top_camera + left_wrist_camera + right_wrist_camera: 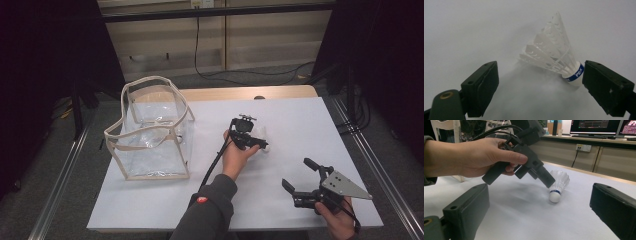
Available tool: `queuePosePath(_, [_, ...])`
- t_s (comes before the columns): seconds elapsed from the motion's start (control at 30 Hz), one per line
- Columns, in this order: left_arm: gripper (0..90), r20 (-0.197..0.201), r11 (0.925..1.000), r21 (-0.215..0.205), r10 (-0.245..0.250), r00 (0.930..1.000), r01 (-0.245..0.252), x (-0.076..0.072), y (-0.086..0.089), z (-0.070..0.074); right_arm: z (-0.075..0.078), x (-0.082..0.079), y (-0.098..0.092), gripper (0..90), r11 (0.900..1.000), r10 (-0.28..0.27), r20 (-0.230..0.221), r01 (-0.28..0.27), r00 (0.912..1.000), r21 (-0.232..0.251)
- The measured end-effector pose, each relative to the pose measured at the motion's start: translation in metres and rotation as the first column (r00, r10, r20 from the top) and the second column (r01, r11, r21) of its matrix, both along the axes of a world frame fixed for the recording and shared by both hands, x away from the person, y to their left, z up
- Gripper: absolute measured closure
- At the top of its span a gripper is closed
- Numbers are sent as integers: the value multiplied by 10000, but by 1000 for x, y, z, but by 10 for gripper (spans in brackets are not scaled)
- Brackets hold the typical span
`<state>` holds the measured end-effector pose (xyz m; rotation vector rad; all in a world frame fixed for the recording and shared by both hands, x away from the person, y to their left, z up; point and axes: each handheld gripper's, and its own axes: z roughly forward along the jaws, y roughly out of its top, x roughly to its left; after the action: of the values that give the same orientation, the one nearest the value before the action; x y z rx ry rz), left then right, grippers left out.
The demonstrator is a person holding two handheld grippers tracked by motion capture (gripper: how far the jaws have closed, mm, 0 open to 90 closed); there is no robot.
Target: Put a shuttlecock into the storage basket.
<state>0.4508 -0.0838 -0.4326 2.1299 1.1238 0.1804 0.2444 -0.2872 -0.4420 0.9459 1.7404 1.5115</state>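
While my left gripper (256, 141) hangs over the shuttlecock (554, 60), its fingers (607, 87) are released and wide, nothing pinched. Cork end sits just beside one finger, off-centre in the gap; feather skirt points away from me, so the long axis runs roughly along my reach. Shuttlecock lies on its side on the white counter (300, 120). Right gripper (297, 177) is released too, well apart. Left is nearer. Clear bag (150, 132) stands far left.

A clear bag (152, 132) with beige trim stands upright on the left of the white table (150, 200). Behind the table, a cable (200, 55) hangs down the wall; monitors (596, 126) sit on a counter.
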Motion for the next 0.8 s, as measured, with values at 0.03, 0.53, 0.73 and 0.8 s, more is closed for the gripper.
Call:
queuePosePath(0.03, [144, -7, 10000, 29, -12, 10000, 12, 0, -1, 0, 0, 0, 0, 25, 10000, -29, -2, 29, 10000, 3])
queuePosePath(0.53, [177, -91, 9996, -284, -43, 9999, 40, -1, -16, -10, 0, 0, -1, 25, 10000, -15, -5, 15, 10000, 18])
queuePosePath(0.73, [218, -142, 9986, -534, -69, 9999, 61, -2, -24, -13, 0, 0, 0, 25, 10000, 11, -7, -11, 10000, 25])
queuePosePath(0.8, [248, -97, 9983, -565, -177, 9998, 171, -3, -28, -14, 0, 0, 0, 25, 10000, 0, 0, 0, 10000, 30])
